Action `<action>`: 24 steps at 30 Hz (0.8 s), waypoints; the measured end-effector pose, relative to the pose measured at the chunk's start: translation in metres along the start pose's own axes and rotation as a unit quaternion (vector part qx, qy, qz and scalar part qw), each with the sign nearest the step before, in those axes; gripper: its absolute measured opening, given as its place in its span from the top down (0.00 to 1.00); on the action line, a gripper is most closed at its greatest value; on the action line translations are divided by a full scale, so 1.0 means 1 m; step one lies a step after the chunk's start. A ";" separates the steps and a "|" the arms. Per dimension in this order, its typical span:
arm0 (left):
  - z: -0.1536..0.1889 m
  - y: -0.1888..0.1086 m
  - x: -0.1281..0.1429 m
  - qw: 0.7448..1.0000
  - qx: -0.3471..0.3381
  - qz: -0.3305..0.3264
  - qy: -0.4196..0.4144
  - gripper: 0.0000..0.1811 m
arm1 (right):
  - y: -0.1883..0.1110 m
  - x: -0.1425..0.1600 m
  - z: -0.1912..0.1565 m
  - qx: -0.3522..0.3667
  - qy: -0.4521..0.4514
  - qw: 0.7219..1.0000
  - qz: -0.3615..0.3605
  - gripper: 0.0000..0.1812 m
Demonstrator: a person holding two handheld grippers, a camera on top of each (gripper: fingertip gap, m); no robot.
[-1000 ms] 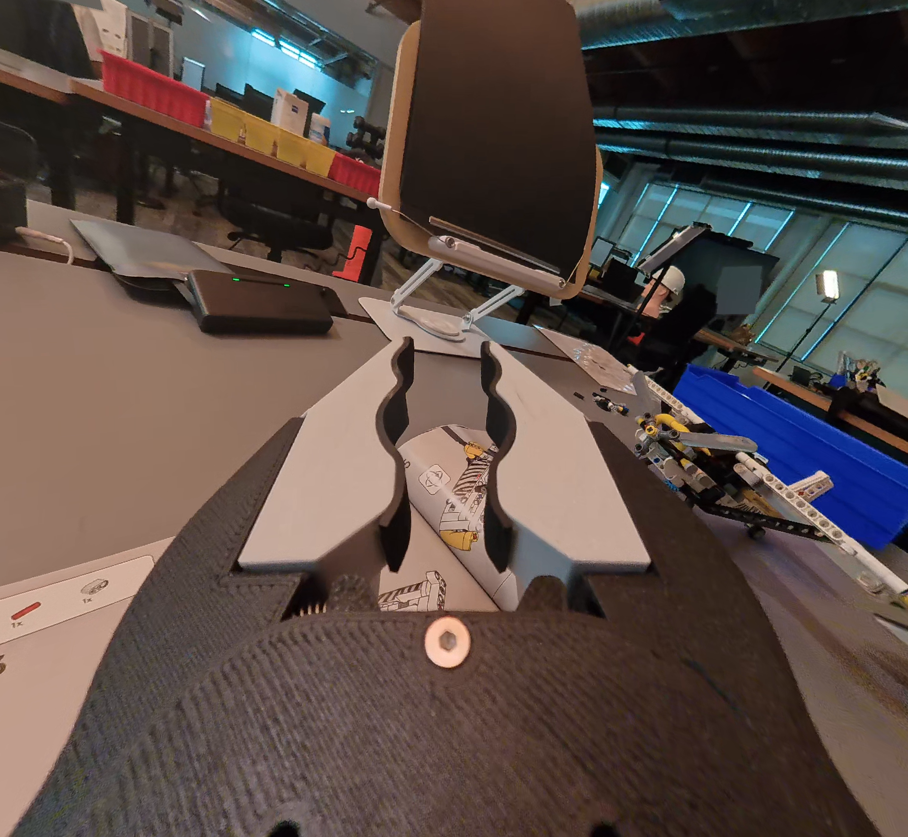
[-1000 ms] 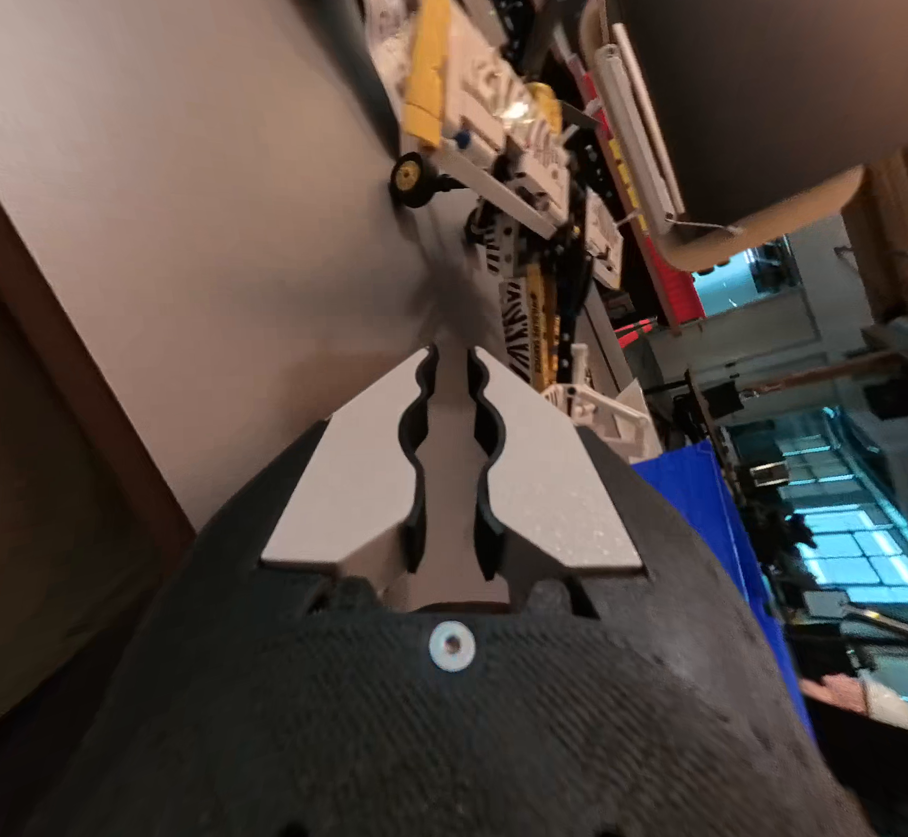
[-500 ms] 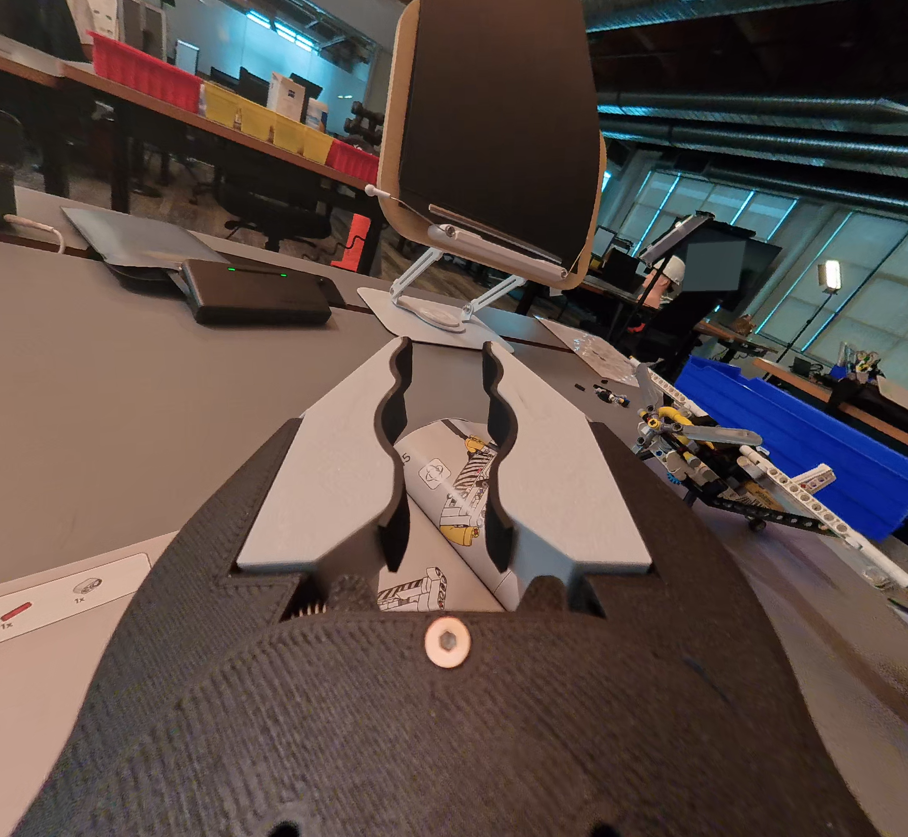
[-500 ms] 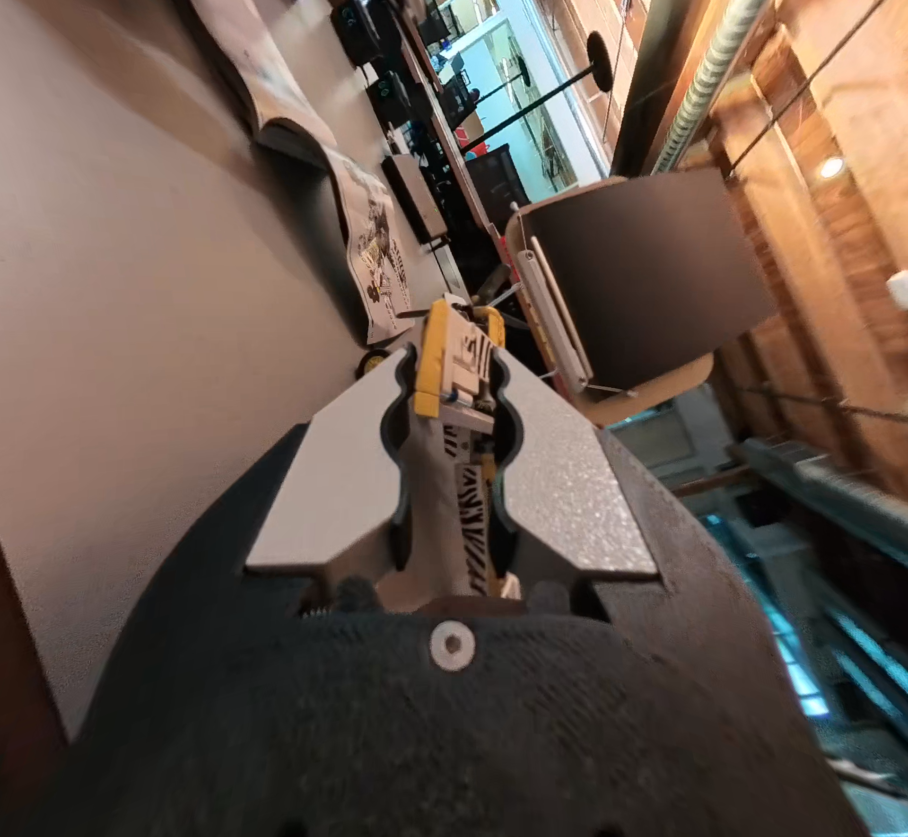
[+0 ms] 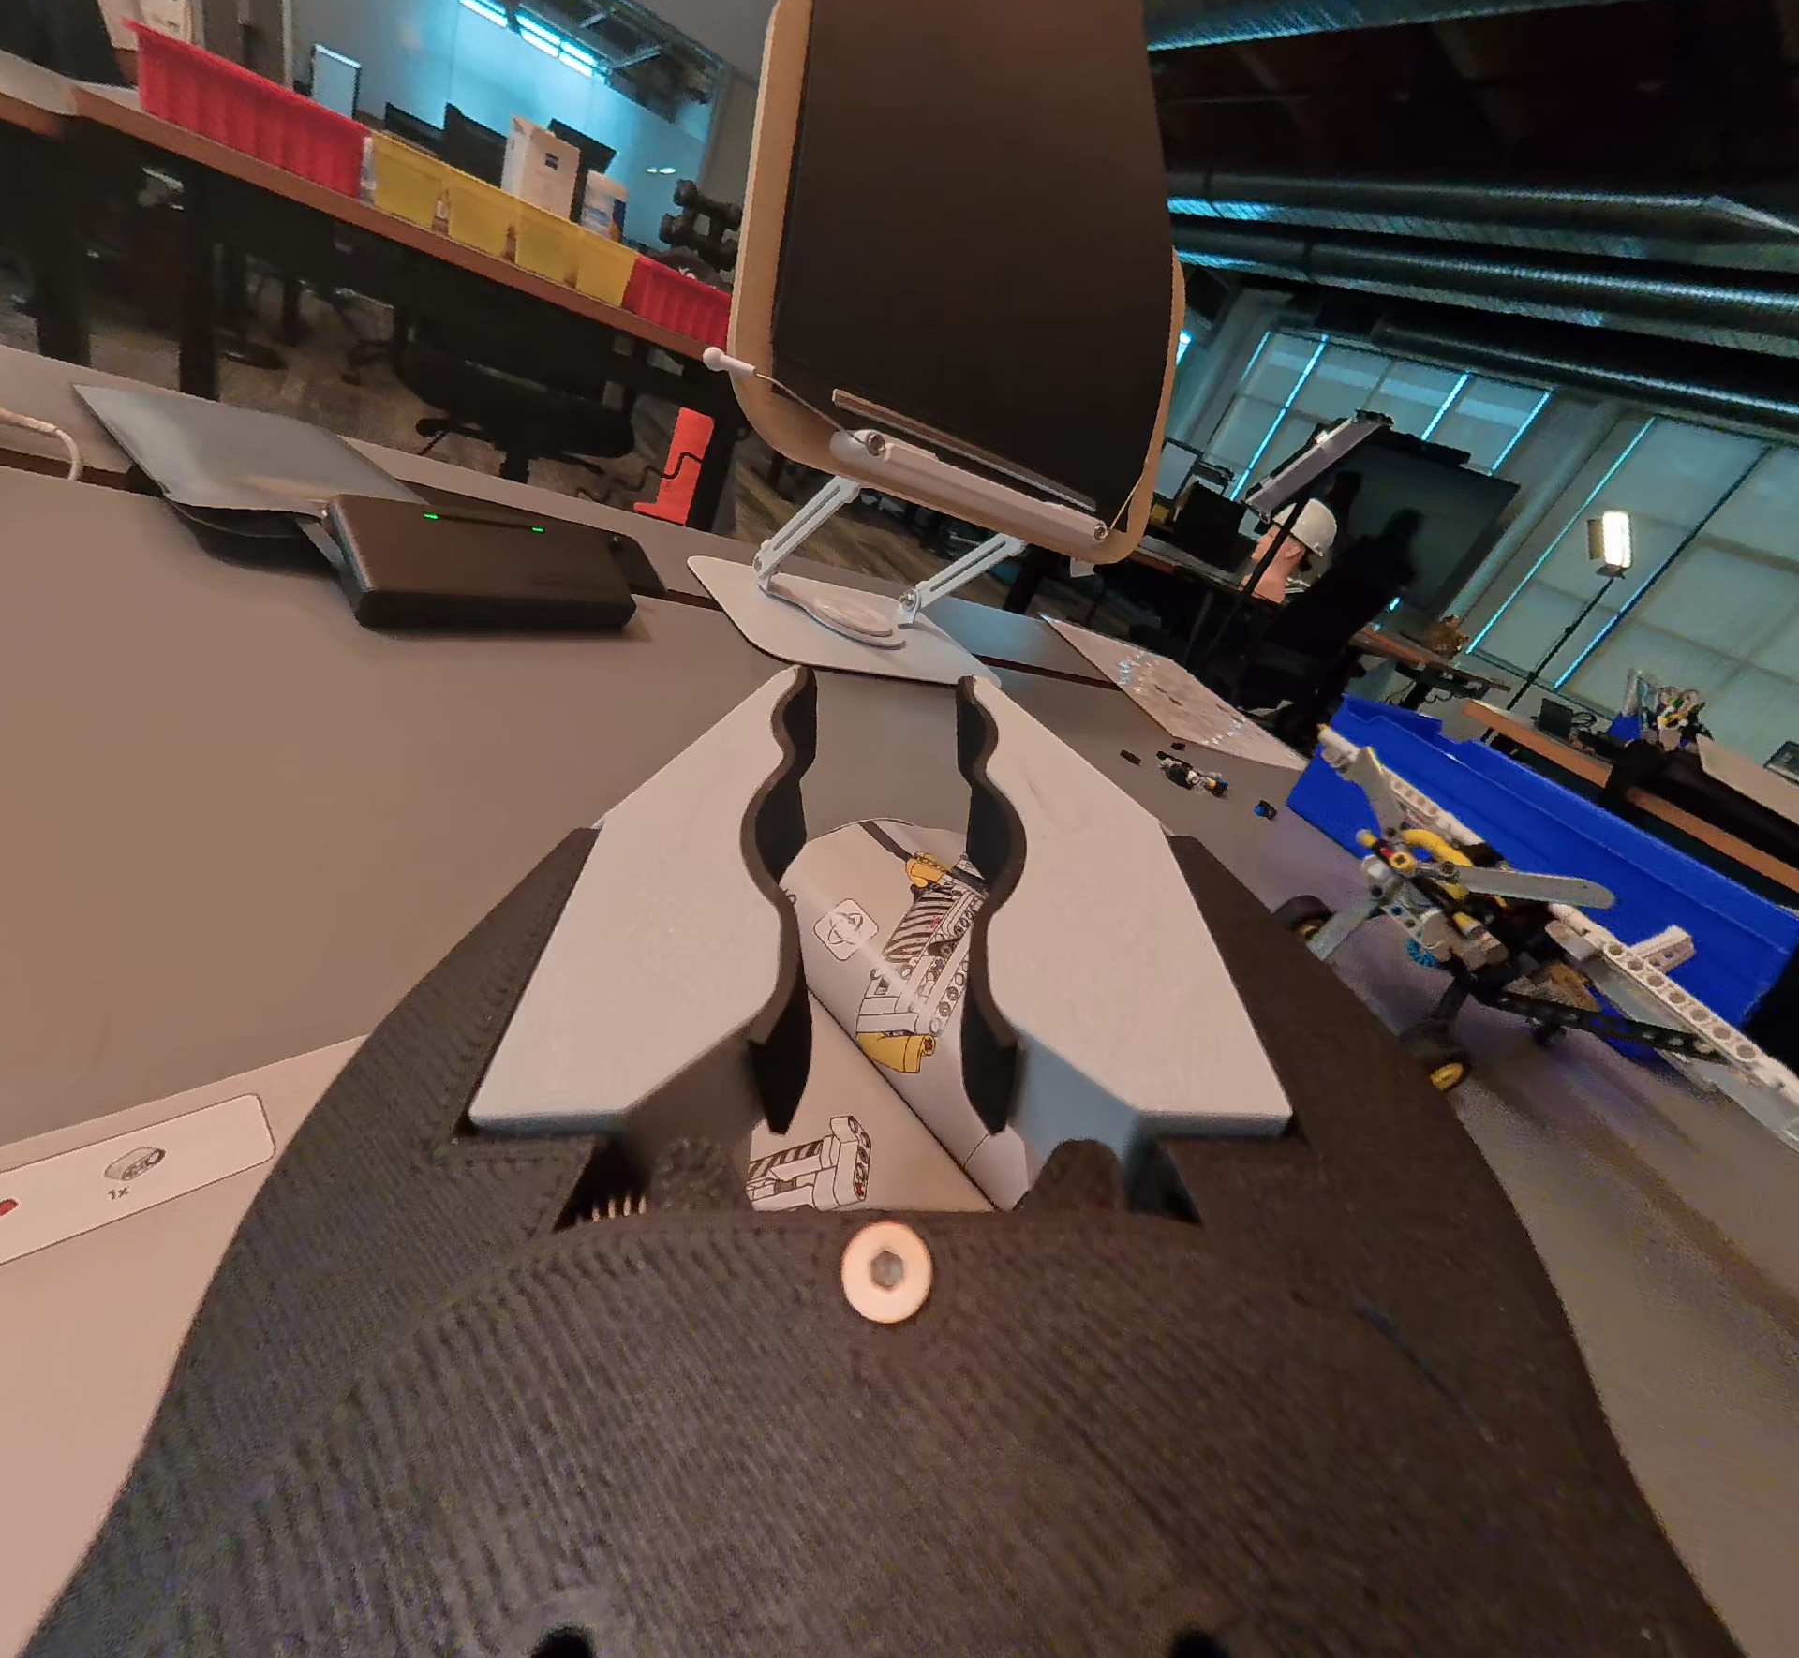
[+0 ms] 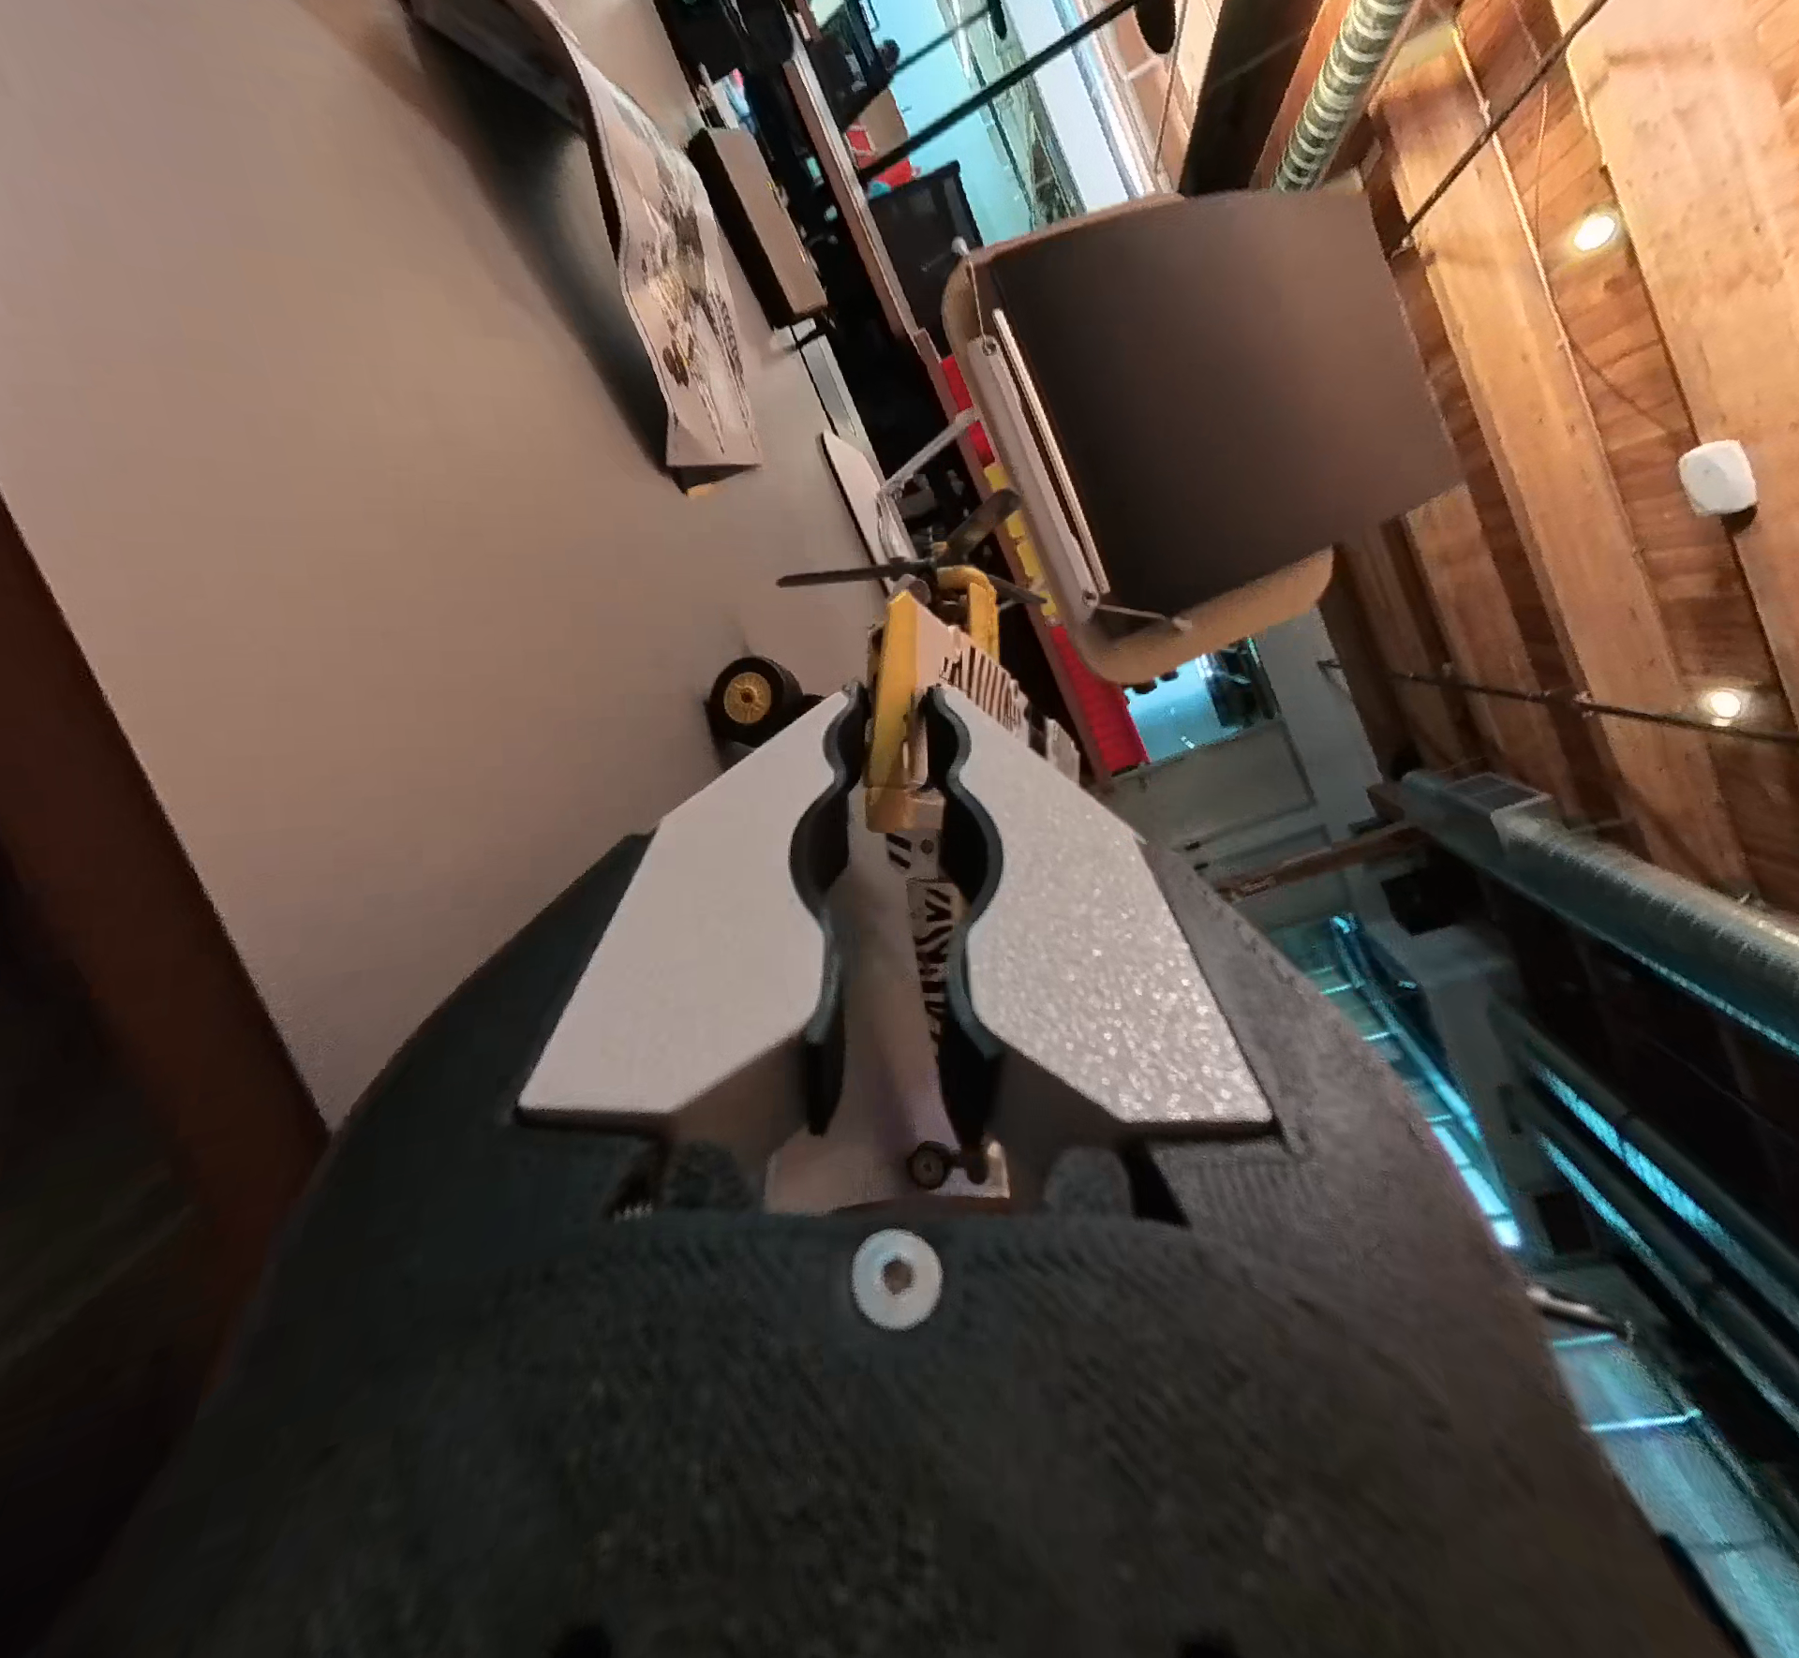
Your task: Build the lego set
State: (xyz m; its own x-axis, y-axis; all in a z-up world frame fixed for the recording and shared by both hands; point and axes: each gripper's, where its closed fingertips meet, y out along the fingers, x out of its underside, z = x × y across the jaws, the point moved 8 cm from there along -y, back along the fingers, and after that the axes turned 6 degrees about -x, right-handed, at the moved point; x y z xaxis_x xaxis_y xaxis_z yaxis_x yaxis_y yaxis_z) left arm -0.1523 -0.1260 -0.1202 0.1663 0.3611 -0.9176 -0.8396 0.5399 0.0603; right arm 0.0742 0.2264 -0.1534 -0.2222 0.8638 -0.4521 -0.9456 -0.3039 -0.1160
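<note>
- Left gripper [image 5: 886,706]: jaws apart, nothing between them. It hovers over the instruction booklet [image 5: 896,959], whose pages are mostly hidden by the gripper body.
- Open grey table [image 5: 292,794] lies left and ahead of it.
- Right gripper [image 6: 894,716]: clamped on the lego plane [image 6: 910,726], tail hidden between the fingers; one yellow-hubbed wheel [image 6: 745,698] shows left of the tips.
</note>
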 end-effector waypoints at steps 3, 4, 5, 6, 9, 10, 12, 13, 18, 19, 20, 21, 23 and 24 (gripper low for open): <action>0.001 0.001 0.001 1.000 0.001 -0.002 0.001 0.85 | -0.004 0.002 0.002 -0.004 0.026 1.000 0.002 0.94; 0.001 0.001 0.001 1.000 0.000 -0.002 0.002 0.86 | -0.001 0.000 0.001 -0.006 0.026 1.000 0.004 0.94; 0.001 0.001 0.001 1.000 0.000 -0.002 0.002 0.86 | 0.002 -0.002 0.000 -0.008 0.025 1.000 0.007 0.94; 0.000 0.001 0.001 1.000 -0.001 -0.002 0.003 0.86 | 0.007 -0.006 -0.002 -0.010 0.027 1.000 0.012 0.94; 0.000 0.002 0.000 1.000 -0.001 -0.001 0.002 0.86 | 0.026 -0.021 -0.008 -0.020 0.030 0.999 0.033 0.94; 0.000 0.002 0.000 1.000 -0.001 -0.001 0.001 0.86 | 0.033 -0.026 -0.011 -0.025 0.018 0.999 0.039 0.94; 0.000 0.002 0.000 1.000 0.000 -0.002 0.001 0.86 | 0.046 -0.037 -0.017 -0.036 -0.010 0.998 0.052 0.93; 0.000 0.002 0.000 1.000 0.000 -0.001 0.002 0.86 | 0.051 -0.042 -0.019 -0.042 -0.013 0.997 0.060 0.93; -0.001 0.000 -0.001 1.000 -0.001 0.003 0.001 0.86 | 0.058 -0.048 -0.014 -0.042 0.003 0.997 0.072 0.94; -0.001 0.000 -0.001 1.000 0.000 0.003 0.000 0.86 | 0.057 -0.047 -0.012 -0.043 0.008 0.996 0.074 0.94; -0.001 0.000 0.000 1.000 0.001 0.002 -0.002 0.86 | 0.054 -0.045 -0.010 -0.044 0.016 0.996 0.074 0.94; -0.001 0.000 0.000 1.000 0.001 0.001 -0.002 0.86 | 0.051 -0.042 -0.008 -0.043 0.021 0.996 0.071 0.94; -0.001 0.000 0.000 1.000 0.003 -0.001 -0.003 0.86 | 0.041 -0.033 -0.005 -0.039 0.034 0.997 0.064 0.94; -0.001 0.000 0.000 1.000 0.004 -0.001 -0.002 0.86 | 0.035 -0.028 -0.003 -0.037 0.044 0.996 0.062 0.94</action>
State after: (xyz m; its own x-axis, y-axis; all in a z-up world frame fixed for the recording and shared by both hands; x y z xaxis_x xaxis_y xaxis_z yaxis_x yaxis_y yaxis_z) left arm -0.1523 -0.1264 -0.1206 0.1709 0.3634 -0.9158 -0.8354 0.5463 0.0608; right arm 0.0480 0.1897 -0.1477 -0.3115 0.7800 -0.5427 -0.8915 -0.4375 -0.1171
